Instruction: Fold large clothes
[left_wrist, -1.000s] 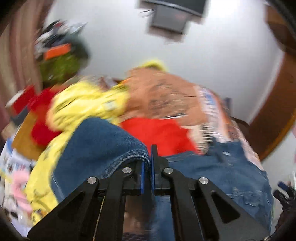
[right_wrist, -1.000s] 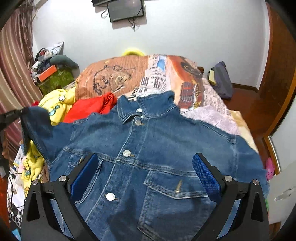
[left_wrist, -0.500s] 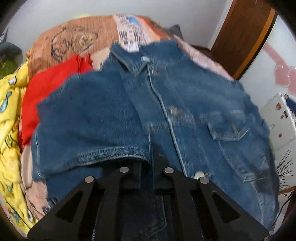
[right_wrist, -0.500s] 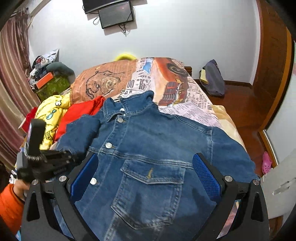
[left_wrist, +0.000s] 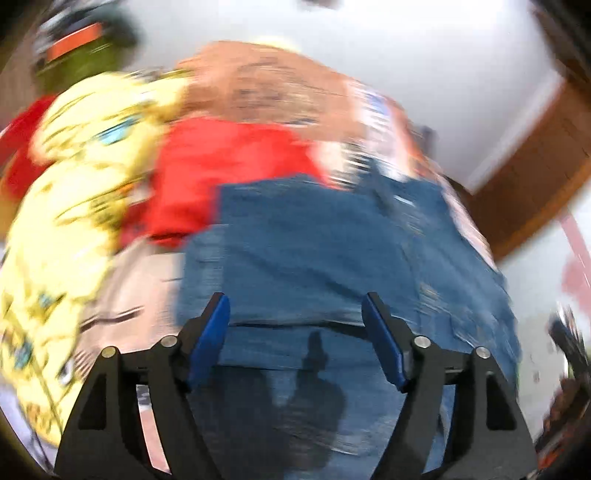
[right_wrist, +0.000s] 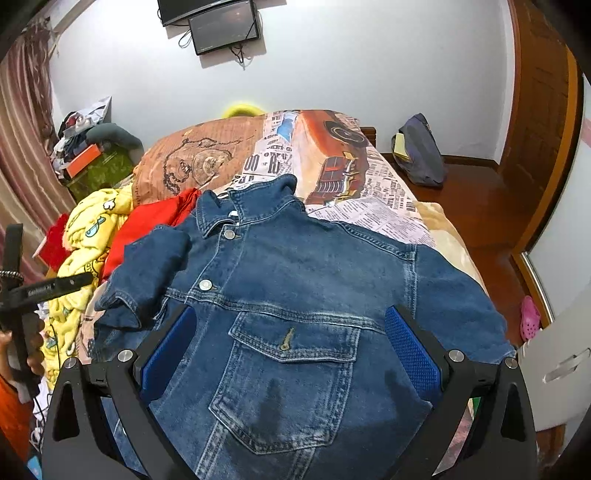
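Observation:
A blue denim jacket (right_wrist: 295, 288) lies front up on the bed, collar toward the far wall. Its left sleeve (right_wrist: 147, 269) is folded in across the chest. My right gripper (right_wrist: 291, 343) is open and empty above the chest pocket. My left gripper (left_wrist: 295, 325) is open and empty over the jacket (left_wrist: 317, 251); that view is blurred by motion. The left gripper's body shows at the left edge of the right wrist view (right_wrist: 40, 291), off the jacket's left side.
A red garment (right_wrist: 147, 221) and a yellow printed blanket (right_wrist: 88, 236) lie left of the jacket. The bed has a newspaper-print cover (right_wrist: 369, 199) and an orange pillow (right_wrist: 199, 158). A dark bag (right_wrist: 421, 155) sits on the wooden floor at right.
My left gripper carried the sleeve in over the chest, let it go and opened, then drew back to the left. My right gripper stayed open above the jacket.

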